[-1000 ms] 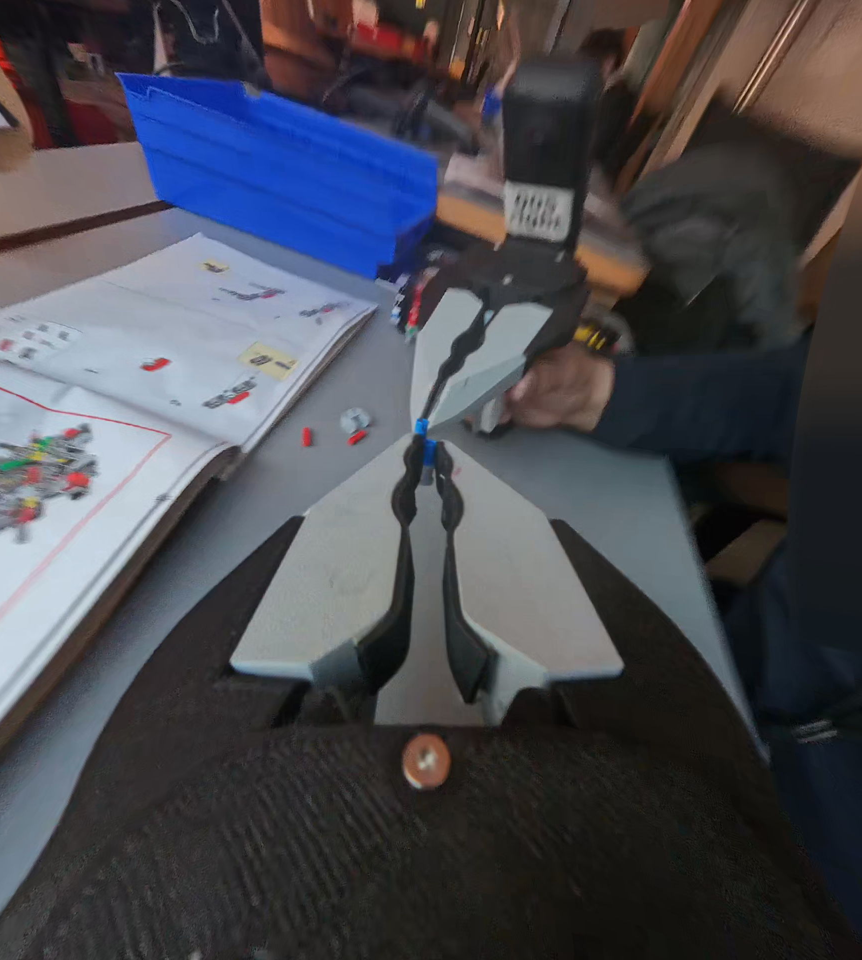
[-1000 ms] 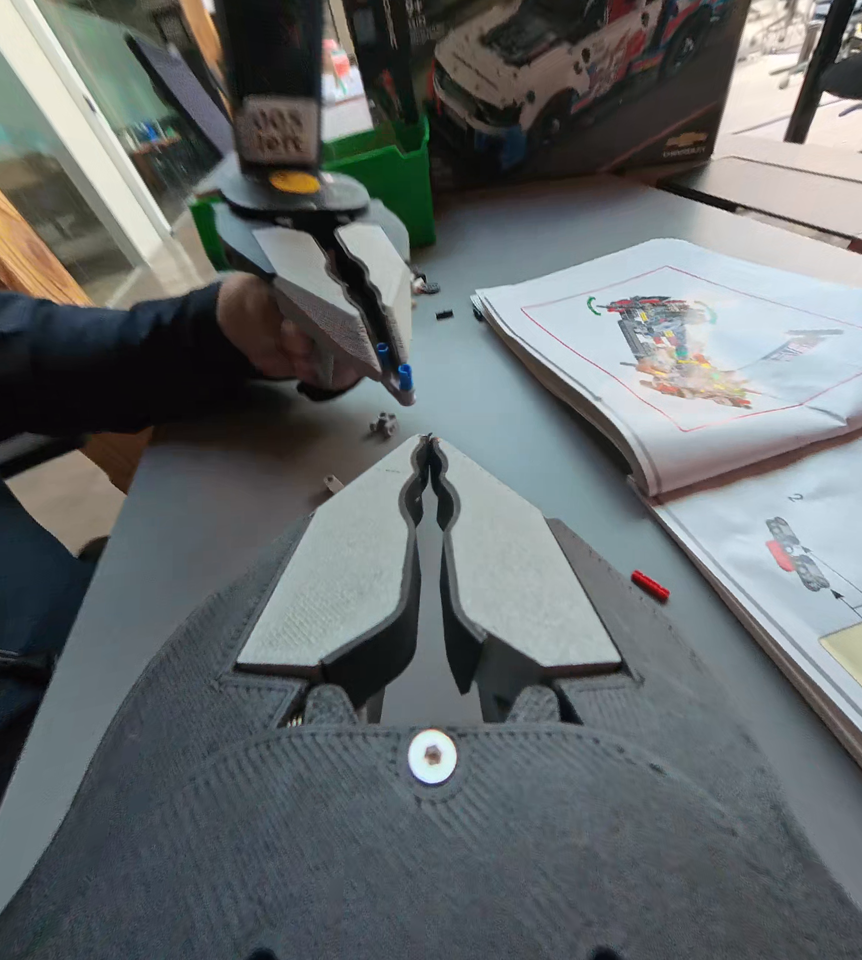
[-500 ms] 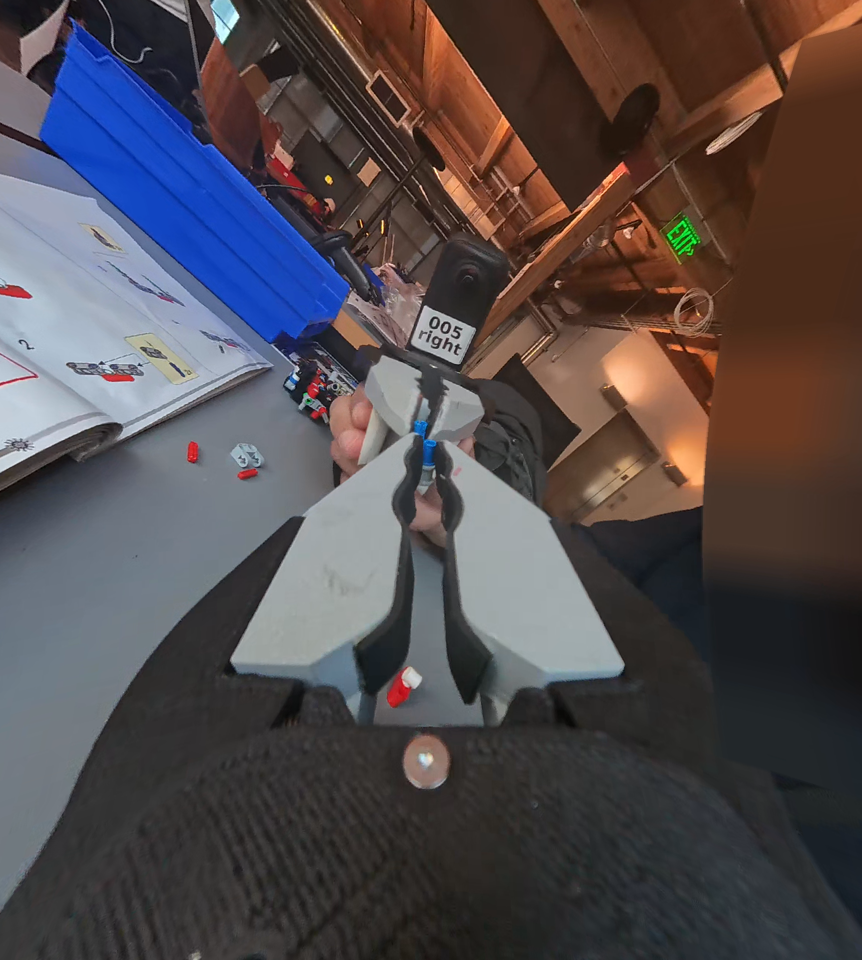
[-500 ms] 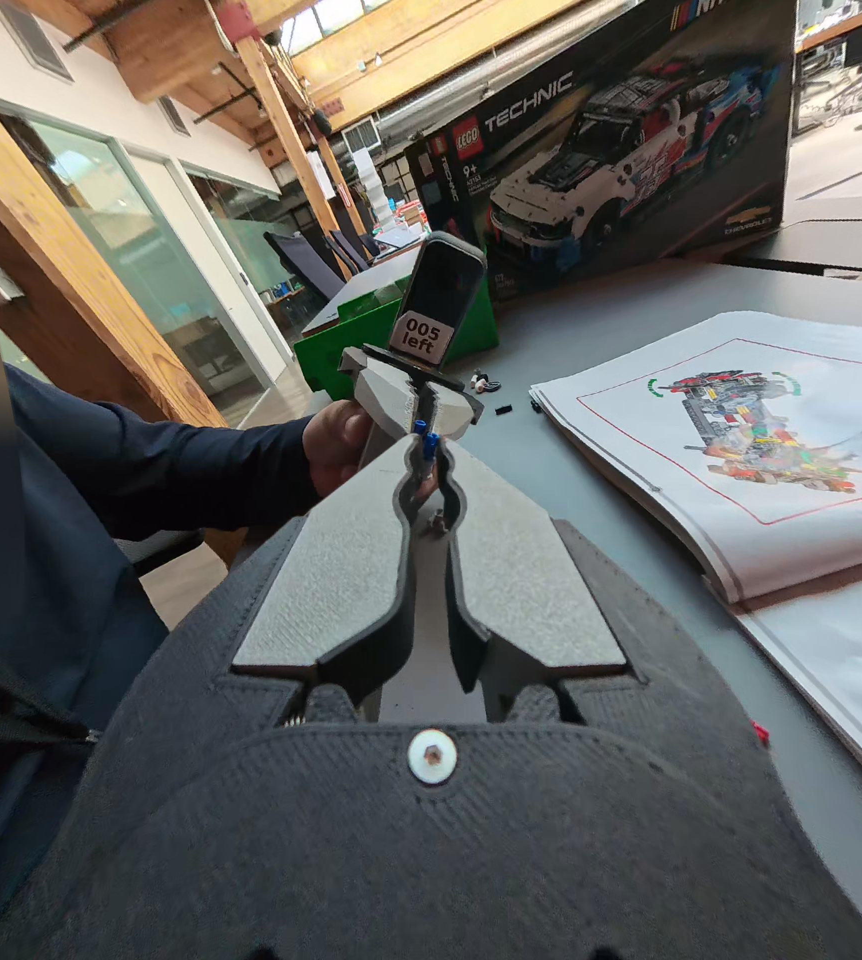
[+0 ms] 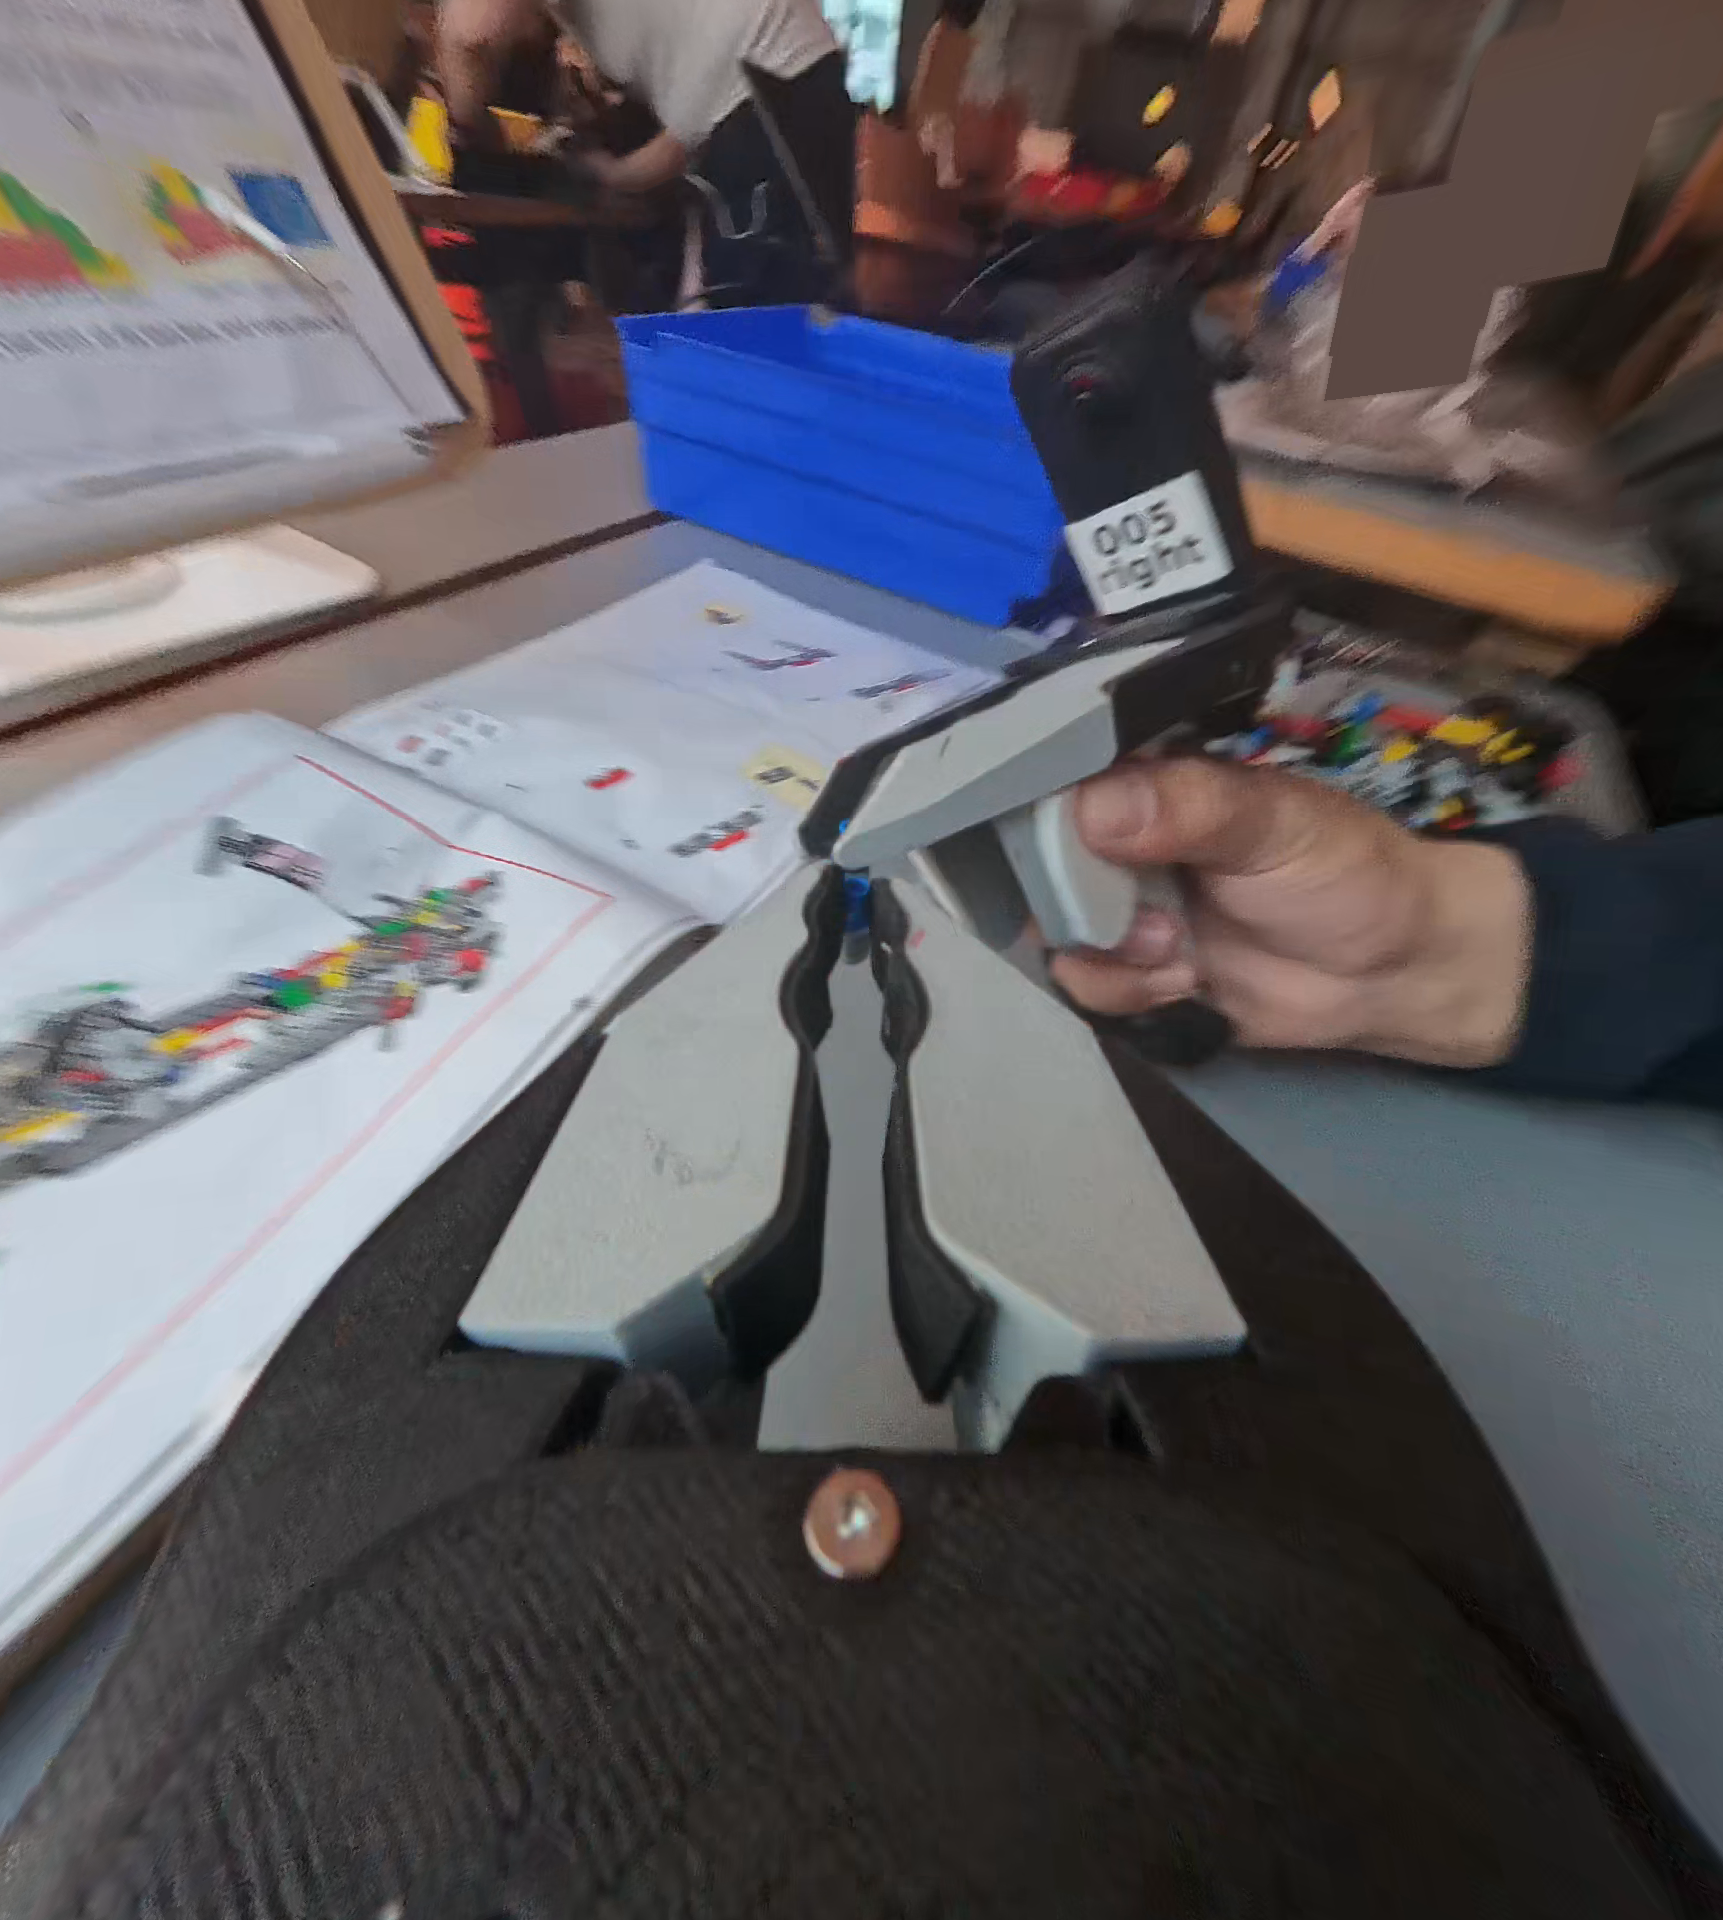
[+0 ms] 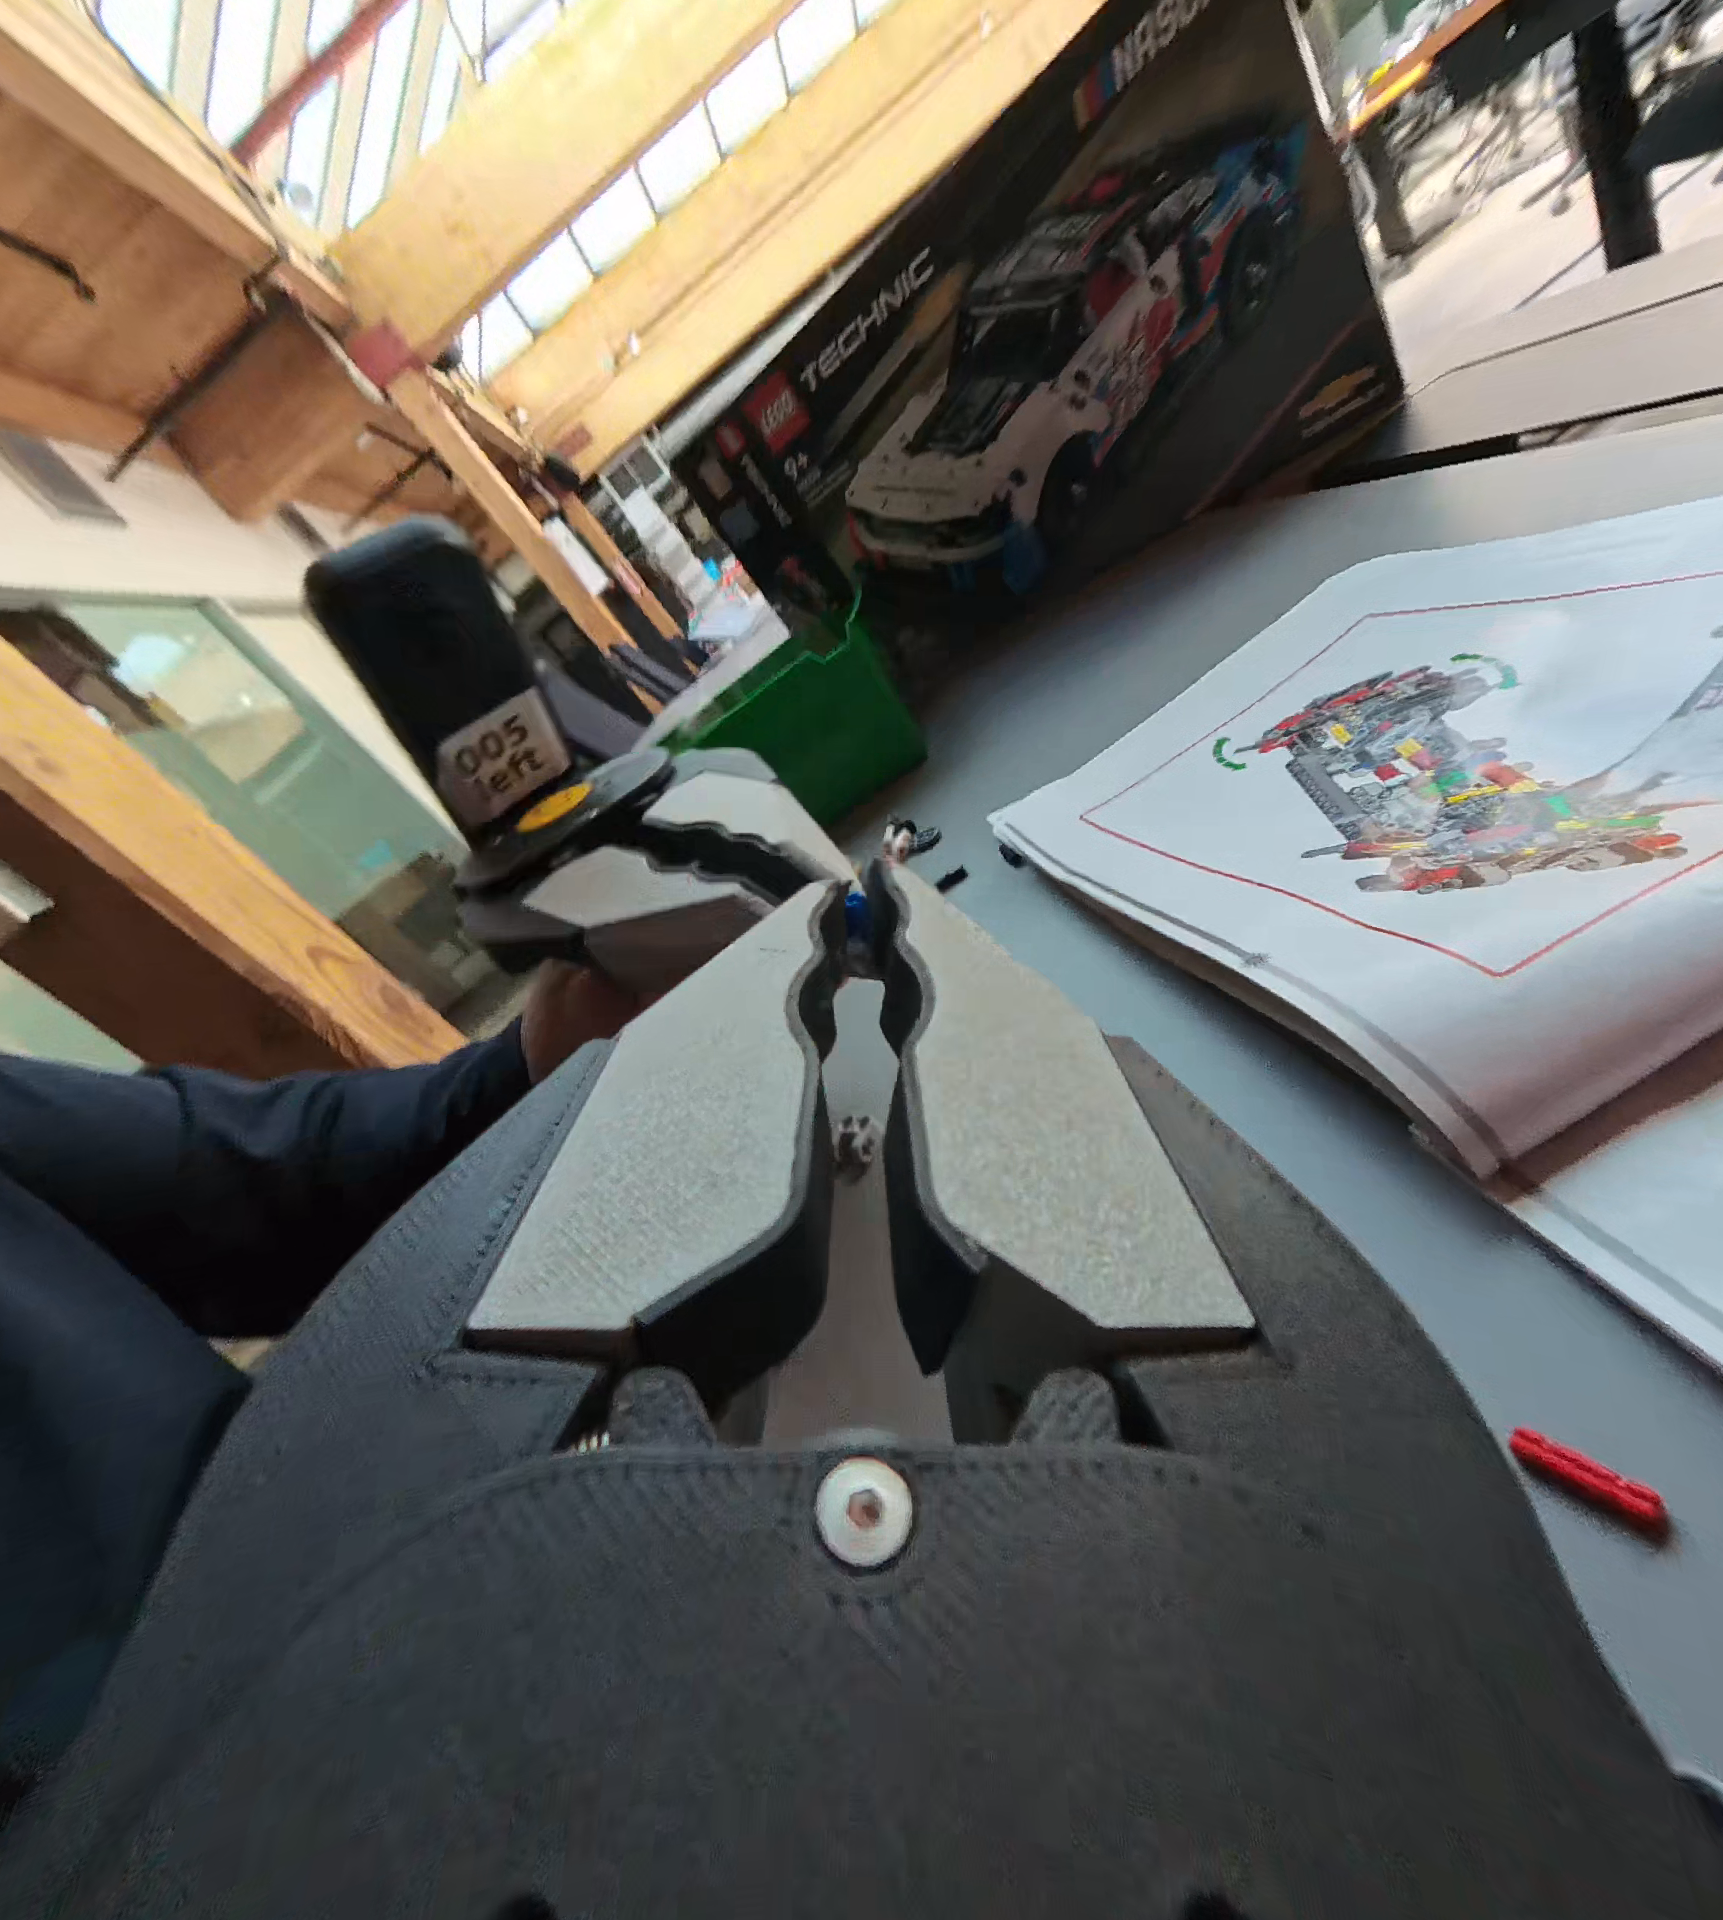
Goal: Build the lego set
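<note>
Your left gripper (image 5: 853,902) pinches a small blue pin (image 5: 855,906); your right gripper (image 6: 862,920), tips pressed together on a blue piece (image 6: 855,918), meets it beside the open instruction booklet (image 5: 337,935).

Bright daylight, motion blur, wide-angle edge distortion

An open instruction booklet (image 5: 337,935) fills the left half of the left wrist frame, a blue bin (image 5: 836,457) walling off the upper centre. Bare grey table (image 5: 1459,1299) lies open at lower right. In the right wrist frame, a green bin (image 6: 815,717) and large box (image 6: 1044,343) block the top; a red pin (image 6: 1584,1475) sits lower right.
</note>
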`<state>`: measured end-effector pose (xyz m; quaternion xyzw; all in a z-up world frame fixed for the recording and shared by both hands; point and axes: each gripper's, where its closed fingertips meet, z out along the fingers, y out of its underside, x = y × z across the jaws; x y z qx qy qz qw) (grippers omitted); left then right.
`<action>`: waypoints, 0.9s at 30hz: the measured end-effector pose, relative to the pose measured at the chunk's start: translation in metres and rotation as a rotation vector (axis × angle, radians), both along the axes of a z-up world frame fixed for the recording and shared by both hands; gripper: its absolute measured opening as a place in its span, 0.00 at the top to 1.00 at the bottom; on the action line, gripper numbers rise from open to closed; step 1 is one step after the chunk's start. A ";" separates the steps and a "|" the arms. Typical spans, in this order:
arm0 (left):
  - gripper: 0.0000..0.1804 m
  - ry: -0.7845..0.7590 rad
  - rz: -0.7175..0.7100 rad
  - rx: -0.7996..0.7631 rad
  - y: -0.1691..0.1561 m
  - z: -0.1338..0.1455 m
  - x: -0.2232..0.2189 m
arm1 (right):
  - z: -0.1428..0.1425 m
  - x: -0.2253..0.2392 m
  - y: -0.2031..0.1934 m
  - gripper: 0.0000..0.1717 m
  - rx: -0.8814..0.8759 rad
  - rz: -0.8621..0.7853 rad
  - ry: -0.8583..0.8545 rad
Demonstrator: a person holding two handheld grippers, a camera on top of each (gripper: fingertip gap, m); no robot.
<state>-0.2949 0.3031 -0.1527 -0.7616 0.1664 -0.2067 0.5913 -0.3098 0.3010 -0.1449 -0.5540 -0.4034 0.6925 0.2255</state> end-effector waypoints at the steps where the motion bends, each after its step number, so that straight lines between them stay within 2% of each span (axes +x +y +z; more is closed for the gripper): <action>1: 0.99 0.114 0.048 0.025 0.003 -0.001 -0.004 | 0.003 -0.003 0.003 1.00 -0.036 -0.026 0.025; 2: 1.00 0.254 0.037 -0.021 0.003 -0.017 -0.001 | 0.014 -0.004 0.011 1.00 -0.085 -0.082 0.100; 3: 0.99 0.377 0.008 -0.093 0.002 -0.046 0.007 | 0.030 -0.002 0.024 1.00 -0.131 -0.129 0.185; 4: 0.99 0.430 -0.039 -0.123 0.000 -0.062 0.019 | 0.039 -0.002 0.030 1.00 -0.144 -0.118 0.217; 5: 0.99 0.455 -0.033 -0.069 0.003 -0.053 0.023 | 0.037 -0.006 0.030 1.00 -0.115 -0.102 0.198; 6: 0.99 0.384 -0.020 -0.009 0.006 -0.036 0.025 | 0.026 -0.010 0.026 1.00 -0.027 -0.099 0.129; 8: 0.99 0.230 -0.022 -0.031 0.007 -0.022 0.020 | 0.019 -0.009 0.017 1.00 0.124 -0.085 0.064; 11: 0.99 0.022 -0.050 -0.056 0.001 -0.010 0.011 | 0.021 0.001 0.014 1.00 0.175 -0.011 0.030; 14: 0.99 -0.188 -0.109 -0.134 -0.002 -0.009 0.004 | 0.018 0.007 0.022 0.85 0.248 -0.038 -0.019; 16: 0.99 -0.328 -0.183 -0.171 -0.007 -0.005 0.005 | 0.012 0.007 0.016 0.81 0.296 0.002 -0.058; 17: 0.99 -0.410 -0.204 -0.178 -0.007 0.000 0.005 | 0.008 0.006 0.012 0.81 0.309 0.027 -0.076; 18: 0.99 -0.479 -0.228 -0.189 -0.009 0.003 0.005 | 0.007 0.006 0.005 0.86 0.305 0.065 -0.075; 19: 0.99 -0.527 -0.252 -0.202 -0.010 0.005 0.006 | 0.007 0.006 -0.001 0.94 0.294 0.098 -0.060; 21: 0.99 -0.569 -0.250 -0.196 -0.010 0.008 0.003 | 0.007 0.006 -0.005 1.00 0.276 0.120 -0.040; 24: 0.99 -0.606 -0.264 -0.199 -0.011 0.010 0.003 | 0.010 0.008 -0.007 0.99 0.223 0.153 -0.010; 27: 0.99 -0.637 -0.272 -0.210 -0.010 0.009 0.003 | 0.003 0.007 -0.008 0.91 0.217 0.177 -0.046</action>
